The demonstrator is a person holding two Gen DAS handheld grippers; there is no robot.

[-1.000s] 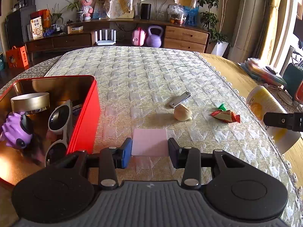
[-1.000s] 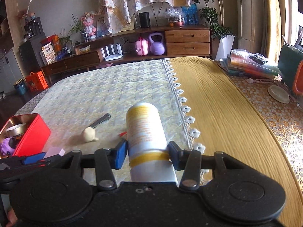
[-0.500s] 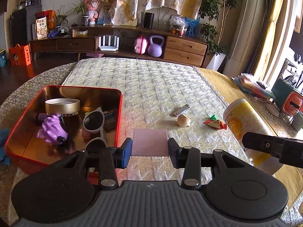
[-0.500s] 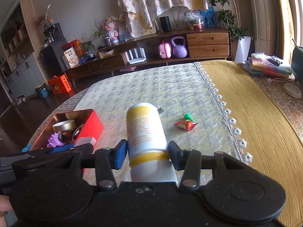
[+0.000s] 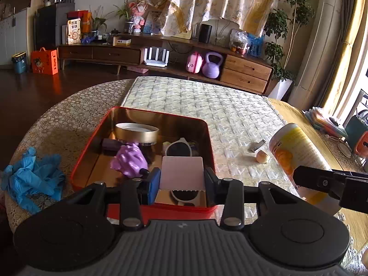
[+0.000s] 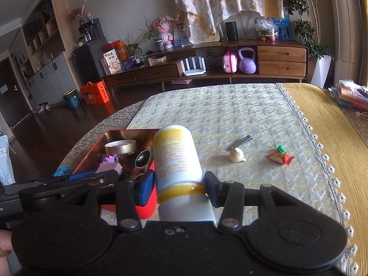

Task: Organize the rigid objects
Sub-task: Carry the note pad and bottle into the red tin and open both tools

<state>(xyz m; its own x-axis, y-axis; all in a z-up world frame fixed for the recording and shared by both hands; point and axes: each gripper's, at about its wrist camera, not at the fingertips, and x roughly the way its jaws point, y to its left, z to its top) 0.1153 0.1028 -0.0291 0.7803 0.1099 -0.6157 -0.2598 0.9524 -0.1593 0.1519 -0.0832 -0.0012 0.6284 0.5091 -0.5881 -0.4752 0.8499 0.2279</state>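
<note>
Claws both loaded over red metal tin [image 5: 211, 135]: left claw [image 5: 182, 179] clamping pale pink flat card [image 5: 182, 172], right claw [image 6: 179, 185] gripping white-and-yellow cylindrical bottle [image 6: 176, 156], neither dropped in yet, silver clip [image 6: 239, 142], cream lump [image 6: 236, 155], wrapped candy [image 6: 279, 156] left on quilted surface [image 6: 230, 115].

Right gripper [image 6: 179, 187] clamped white-and-yellow bottle [image 6: 176, 161]; red tin [image 6: 92, 149] at left held sunglasses [image 6: 142, 158], gold lid [image 6: 120, 147].
</note>
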